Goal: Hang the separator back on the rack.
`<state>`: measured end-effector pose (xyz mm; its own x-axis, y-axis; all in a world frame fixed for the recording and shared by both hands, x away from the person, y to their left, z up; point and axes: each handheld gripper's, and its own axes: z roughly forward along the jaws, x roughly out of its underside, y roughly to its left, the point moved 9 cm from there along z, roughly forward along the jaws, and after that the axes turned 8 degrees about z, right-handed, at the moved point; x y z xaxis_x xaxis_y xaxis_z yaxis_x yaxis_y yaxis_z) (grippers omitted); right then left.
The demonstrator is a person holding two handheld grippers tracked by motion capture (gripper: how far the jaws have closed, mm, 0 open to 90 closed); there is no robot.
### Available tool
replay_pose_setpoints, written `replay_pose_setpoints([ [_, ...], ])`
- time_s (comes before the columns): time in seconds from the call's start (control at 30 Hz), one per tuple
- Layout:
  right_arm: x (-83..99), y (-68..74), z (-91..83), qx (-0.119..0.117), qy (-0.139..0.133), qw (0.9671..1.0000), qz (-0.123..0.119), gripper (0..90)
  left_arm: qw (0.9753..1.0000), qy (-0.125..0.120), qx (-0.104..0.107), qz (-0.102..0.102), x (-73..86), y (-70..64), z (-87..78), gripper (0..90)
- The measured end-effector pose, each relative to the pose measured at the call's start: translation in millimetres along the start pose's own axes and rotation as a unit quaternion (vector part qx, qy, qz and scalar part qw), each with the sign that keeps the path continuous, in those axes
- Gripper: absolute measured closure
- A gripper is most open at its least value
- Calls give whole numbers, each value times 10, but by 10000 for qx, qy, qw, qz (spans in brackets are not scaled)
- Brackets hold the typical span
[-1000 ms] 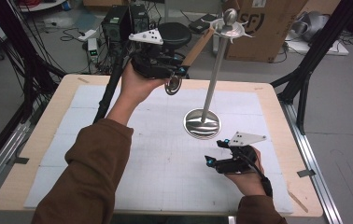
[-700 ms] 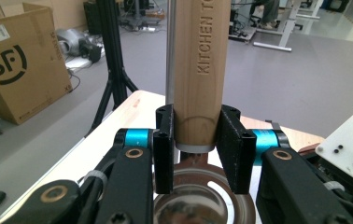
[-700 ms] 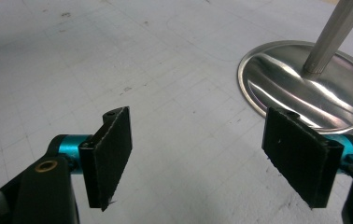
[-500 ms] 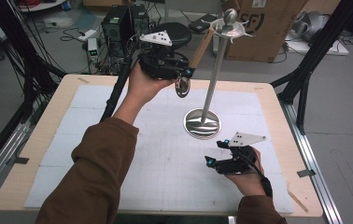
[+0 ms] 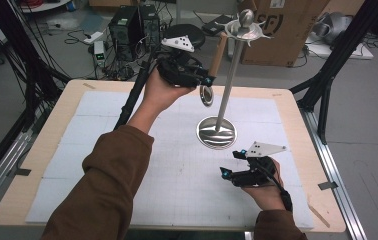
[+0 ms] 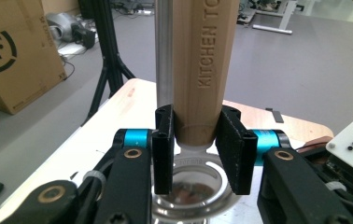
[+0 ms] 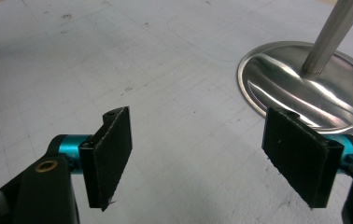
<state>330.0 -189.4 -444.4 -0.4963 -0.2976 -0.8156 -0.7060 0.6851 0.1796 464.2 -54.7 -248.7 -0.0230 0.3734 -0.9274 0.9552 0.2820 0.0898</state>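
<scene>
Wooden-handled kitchen utensil [image 6: 202, 70] with a round shiny metal ring at its lower end sits clamped in our left tongs [image 5: 197, 80], the two black pads pressed against the base of its pale handle, which carries embossed letters reading "KITCHEN TO". We hold it raised, just beside the upper part of the slim pole of the tall silver metal hanging stand [image 5: 227, 85], and its handle tilts up toward the hooked crown at the top of that stand. From the left gripper view, the stand's pole runs right beside the handle, though we cannot tell whether they touch. Our right tongs [image 5: 234, 165] rest low over the white gridded surface [image 5: 102, 130], just in front of the stand's round mirrored base, jaws spread wide with nothing between them.
</scene>
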Motion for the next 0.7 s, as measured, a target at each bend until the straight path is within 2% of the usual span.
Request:
replay_pose_setpoints([
  [0.07, -1, 0, 2, -1, 2, 10000, -6, 233, 9999, 61, -97, 30, 6, 8, -8, 563],
  [0.27, 4, 13, 2, 0, 24, 10000, 4, 233, 9998, 114, -190, 29, 29, 29, -91, 493],
  [0.33, 1, 14, 2, 2, 21, 10000, -20, 234, 9996, 187, -212, 0, 60, 43, -121, 471],
  [0.43, -3, 22, 6, -4, 24, 10000, -18, 233, 9990, 373, -250, 75, 112, 60, -170, 426],
  [0.7, -4, 38, 24, -5, 39, 10000, -22, 233, 9990, 389, -217, 80, 153, 42, -327, 354],
])
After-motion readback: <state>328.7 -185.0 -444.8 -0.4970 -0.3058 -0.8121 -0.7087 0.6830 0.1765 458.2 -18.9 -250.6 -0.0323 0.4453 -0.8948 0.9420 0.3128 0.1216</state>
